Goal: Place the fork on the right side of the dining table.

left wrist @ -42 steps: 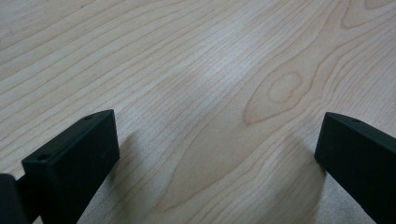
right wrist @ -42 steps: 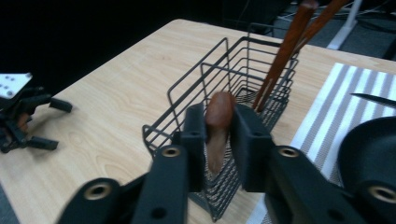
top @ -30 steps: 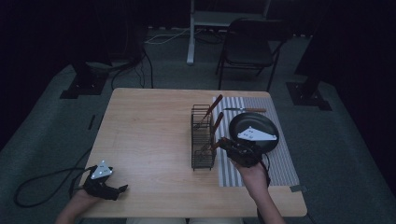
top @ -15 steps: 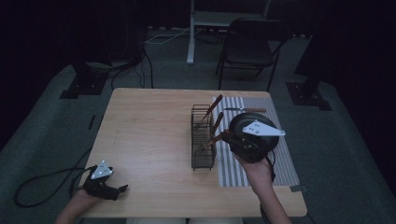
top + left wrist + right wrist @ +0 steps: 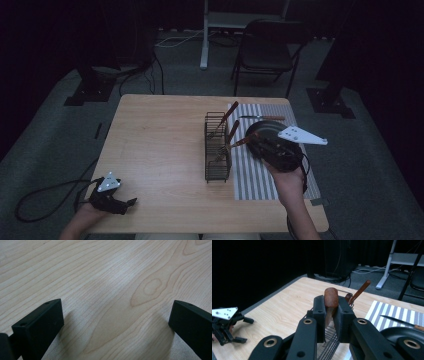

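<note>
A wooden-handled utensil [image 5: 330, 302] sits clamped between the jaws of the right hand-held gripper [image 5: 331, 315], held just beside the wire rack [image 5: 218, 150] over the striped mat [image 5: 260, 175]. The left hand-held gripper [image 5: 112, 196] rests wide open on the table [image 5: 160, 145], well apart.

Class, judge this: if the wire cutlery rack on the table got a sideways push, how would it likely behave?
The wire cutlery rack looks tall and narrow, so it may tip rather than slide. Its thin open wire suggests lightness. The utensils leaning out of its top probably make it top-heavier.
</note>
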### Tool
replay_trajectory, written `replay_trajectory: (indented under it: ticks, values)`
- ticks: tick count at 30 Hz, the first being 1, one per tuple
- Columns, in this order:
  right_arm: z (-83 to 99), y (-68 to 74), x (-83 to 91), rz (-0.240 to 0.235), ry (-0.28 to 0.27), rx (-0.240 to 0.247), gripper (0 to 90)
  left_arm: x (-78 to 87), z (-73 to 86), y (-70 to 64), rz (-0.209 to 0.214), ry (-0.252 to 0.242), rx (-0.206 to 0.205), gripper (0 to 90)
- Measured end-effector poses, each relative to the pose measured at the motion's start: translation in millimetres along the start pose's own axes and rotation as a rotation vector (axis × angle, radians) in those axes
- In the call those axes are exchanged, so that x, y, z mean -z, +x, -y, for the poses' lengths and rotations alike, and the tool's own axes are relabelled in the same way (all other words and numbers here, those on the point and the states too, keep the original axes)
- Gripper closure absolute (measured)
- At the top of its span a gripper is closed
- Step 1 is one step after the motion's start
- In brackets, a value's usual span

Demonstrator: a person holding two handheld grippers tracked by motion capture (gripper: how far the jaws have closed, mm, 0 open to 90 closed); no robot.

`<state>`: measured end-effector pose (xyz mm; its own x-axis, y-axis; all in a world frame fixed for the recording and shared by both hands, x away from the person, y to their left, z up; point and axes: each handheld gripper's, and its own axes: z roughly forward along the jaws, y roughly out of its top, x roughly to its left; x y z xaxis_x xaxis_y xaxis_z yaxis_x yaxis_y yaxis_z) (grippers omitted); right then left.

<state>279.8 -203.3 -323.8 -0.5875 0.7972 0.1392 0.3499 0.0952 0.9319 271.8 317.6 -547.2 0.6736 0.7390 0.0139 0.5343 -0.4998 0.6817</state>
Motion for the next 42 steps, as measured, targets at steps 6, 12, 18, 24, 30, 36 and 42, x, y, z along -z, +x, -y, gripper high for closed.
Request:
replay_trajectory:
  ticks: [6,12,18,24,30,36,42]
  values:
    - [-3.3,-7.4,11.2,0.033,-0.023,-0.004,81.0,0.0,0.0,0.0,0.0,0.0,0.0,0.0]
    - [-1.5,-18.5,22.3,0.074,-0.035,-0.022,81.0,0.0,0.0,0.1,-0.001,0.0,-0.001,0.0]
    - [9.5,-31.8,28.6,0.12,-0.023,-0.042,81.0,-0.1,0.0,0.0,-0.001,-0.002,0.0,0.0]
    - [25.6,-42.0,27.0,0.156,0.018,-0.064,81.0,0.0,0.0,0.0,0.0,0.0,0.0,0.0]
    - [46.3,-50.4,21.8,0.176,0.054,-0.1,81.0,0.0,0.0,0.0,0.0,0.0,0.0,0.0]
    - [66.6,-55.5,16.9,0.197,0.089,-0.136,81.0,0.0,0.0,0.0,-0.001,0.0,0.0,0.0]
    - [86.2,-59.6,14.5,0.202,0.121,-0.172,81.0,0.0,0.0,0.0,-0.001,-0.001,0.0,0.0]
